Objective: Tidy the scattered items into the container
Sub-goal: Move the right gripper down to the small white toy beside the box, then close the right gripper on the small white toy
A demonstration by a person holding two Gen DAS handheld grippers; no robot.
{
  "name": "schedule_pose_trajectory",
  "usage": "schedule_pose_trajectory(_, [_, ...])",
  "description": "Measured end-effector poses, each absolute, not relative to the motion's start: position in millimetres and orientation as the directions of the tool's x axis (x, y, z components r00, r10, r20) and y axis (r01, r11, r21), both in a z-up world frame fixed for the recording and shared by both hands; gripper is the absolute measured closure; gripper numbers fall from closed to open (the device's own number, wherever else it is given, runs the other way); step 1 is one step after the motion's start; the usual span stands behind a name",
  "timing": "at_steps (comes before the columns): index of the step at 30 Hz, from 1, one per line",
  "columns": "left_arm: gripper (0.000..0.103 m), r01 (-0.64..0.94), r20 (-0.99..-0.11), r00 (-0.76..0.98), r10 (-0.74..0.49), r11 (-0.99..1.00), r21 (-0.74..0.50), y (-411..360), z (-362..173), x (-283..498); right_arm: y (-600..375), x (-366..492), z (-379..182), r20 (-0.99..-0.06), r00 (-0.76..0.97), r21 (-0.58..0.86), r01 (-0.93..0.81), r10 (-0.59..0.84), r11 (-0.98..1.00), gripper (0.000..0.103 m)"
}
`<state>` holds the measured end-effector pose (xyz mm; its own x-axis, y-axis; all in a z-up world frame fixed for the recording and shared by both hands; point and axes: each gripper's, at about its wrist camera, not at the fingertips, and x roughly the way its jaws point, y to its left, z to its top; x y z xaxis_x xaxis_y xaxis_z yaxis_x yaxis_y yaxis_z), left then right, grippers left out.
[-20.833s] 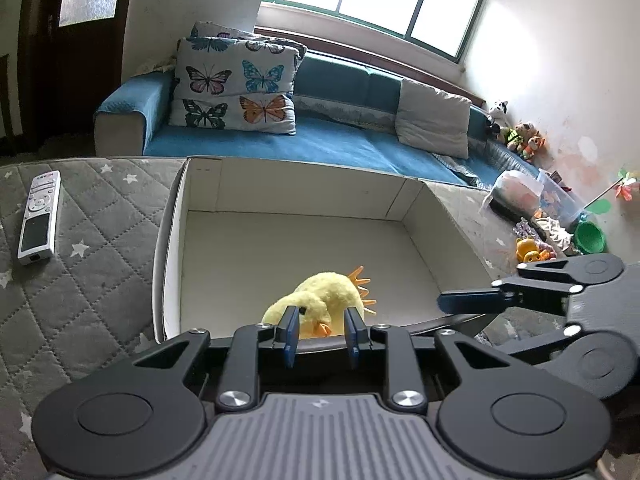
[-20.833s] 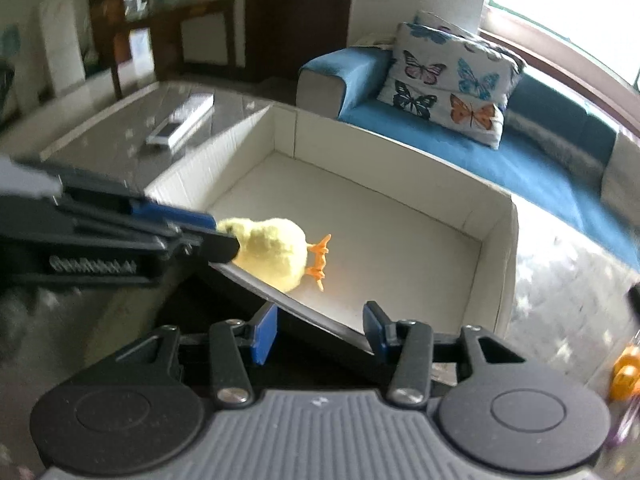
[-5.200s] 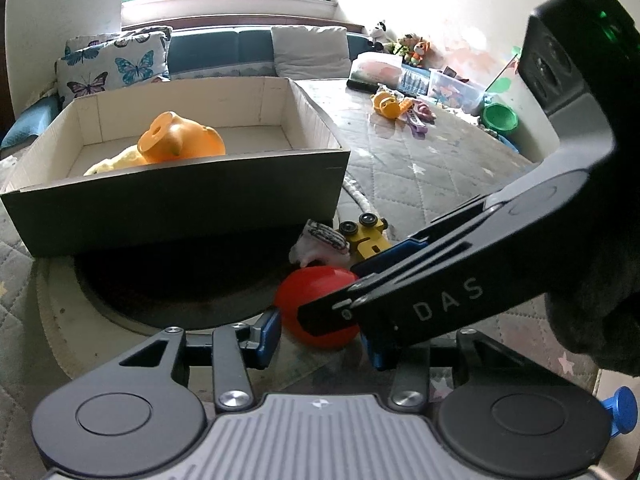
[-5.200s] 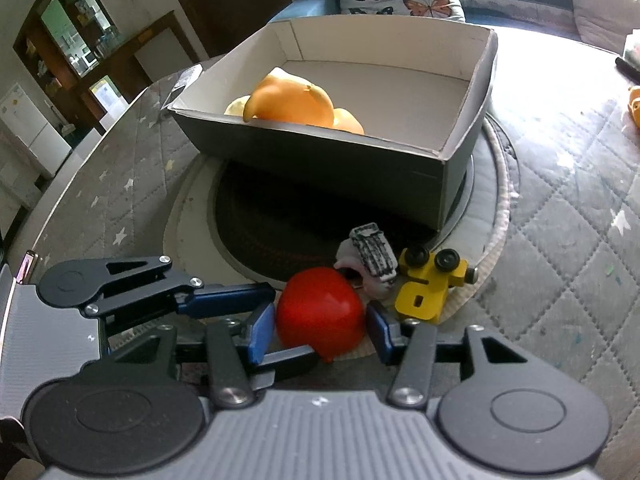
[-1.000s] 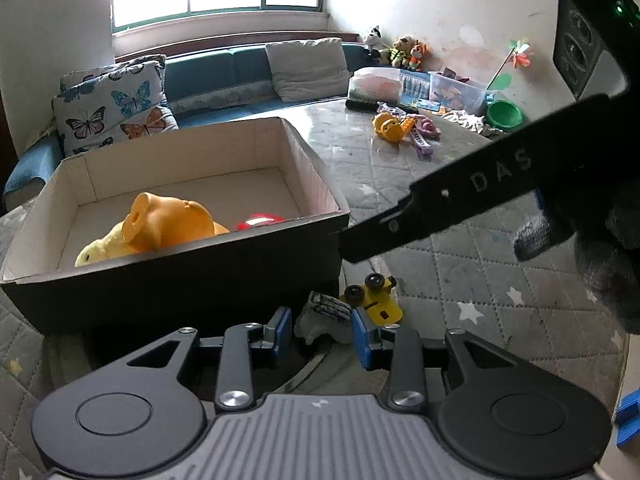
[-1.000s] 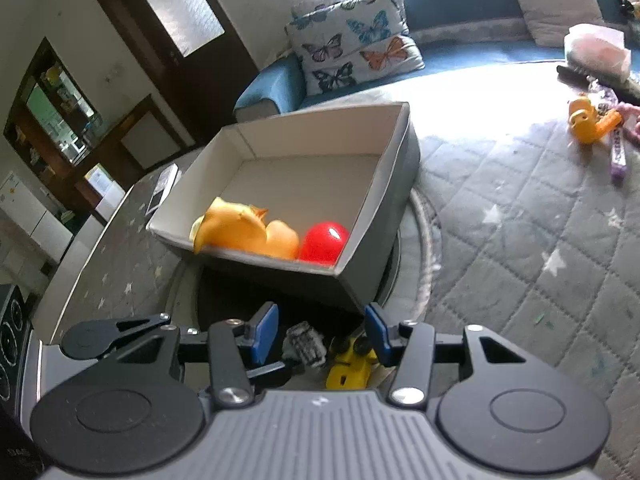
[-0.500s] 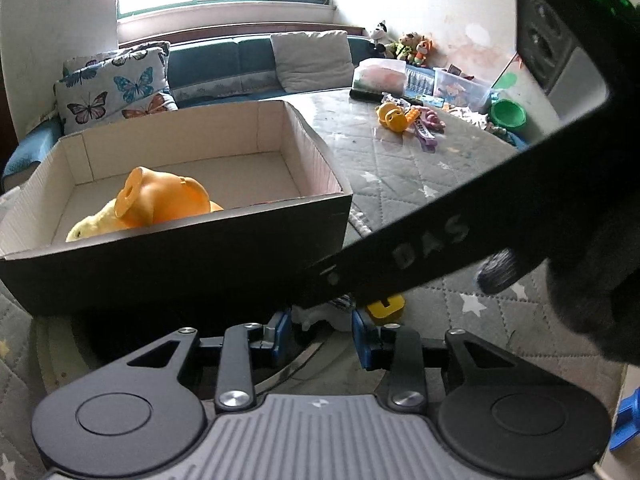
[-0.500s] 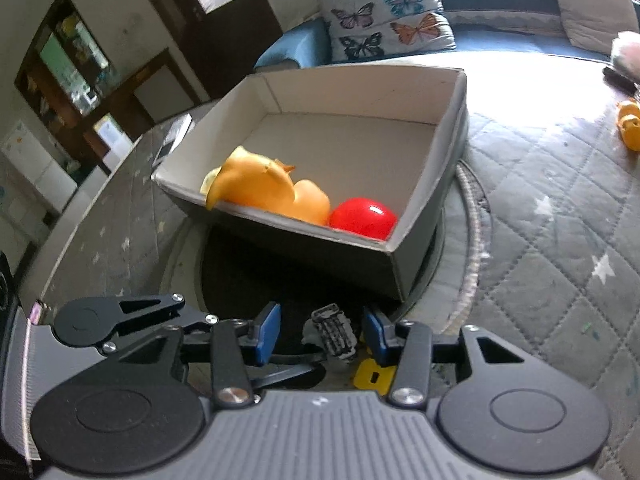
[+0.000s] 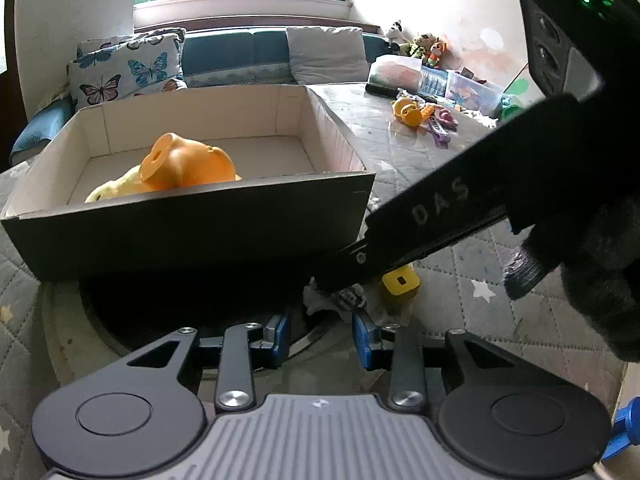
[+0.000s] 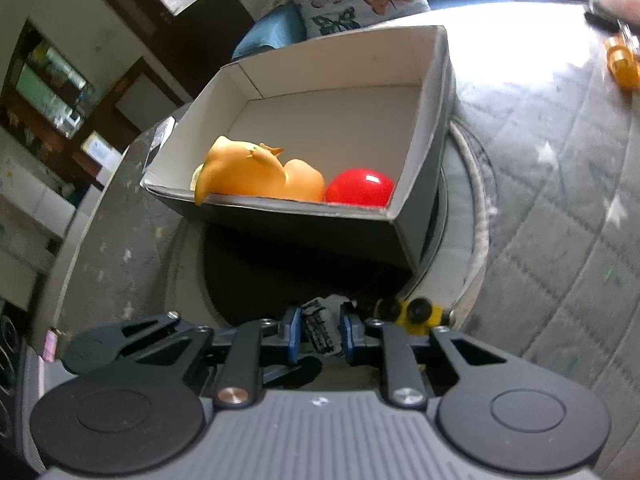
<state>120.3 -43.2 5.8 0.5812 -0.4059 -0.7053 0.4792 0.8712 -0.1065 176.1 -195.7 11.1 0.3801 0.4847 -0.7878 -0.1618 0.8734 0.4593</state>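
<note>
Cardboard box on desk holds orange duck, red ball & yellow plush. R gripper clamped on grey toy car, w/ yellow toy beside. L gripper released, apart.

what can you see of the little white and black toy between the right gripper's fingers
The small toy looks like a white-bodied vehicle with a black ribbed or grilled panel, seemingly plastic; its exact type is hard to tell. It sits low on the round mat in front of the box, outside it, beside the yellow toy car. The right gripper has its blue-padded fingers closed in on either side of it, apparently gripping it. In the left wrist view the right gripper's body hides most of it, leaving only a white scrap and a ribbed edge.
</note>
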Motion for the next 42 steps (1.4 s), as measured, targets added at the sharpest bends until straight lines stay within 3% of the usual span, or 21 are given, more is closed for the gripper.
schedule_pose_trajectory(4, [0.067, 0.487, -0.700, 0.578, -0.420, 0.865, -0.117, -40, 7, 115, -193, 174, 12, -0.779, 0.370, 0.485, -0.155, 0.506, 0.861, 0.084])
schedule_pose_trajectory(12, [0.067, 0.470, -0.697, 0.578, -0.424, 0.872, -0.140, -41, 7, 115, -177, 174, 17, -0.805, 0.396, 0.386, -0.216, 0.442, 0.897, 0.081])
schedule_pose_trajectory(19, [0.067, 0.442, -0.698, 0.577, -0.425, 0.881, -0.171, -42, 5, 117, -179, 183, 11, -0.809, 0.387, 0.403, -0.183, 0.443, 0.897, 0.076])
schedule_pose_trajectory(38, [0.068, 0.365, -0.713, 0.584, -0.388, 0.910, -0.196, -42, 1, 121, -175, 182, 11, -0.820, 0.371, 0.398, -0.180, 0.437, 0.900, 0.074])
schedule_pose_trajectory(42, [0.068, 0.356, -0.715, 0.582, -0.388, 0.912, -0.205, -43, 1, 122, -174, 183, 10, -0.824, 0.366, 0.395, -0.175, 0.432, 0.902, 0.069])
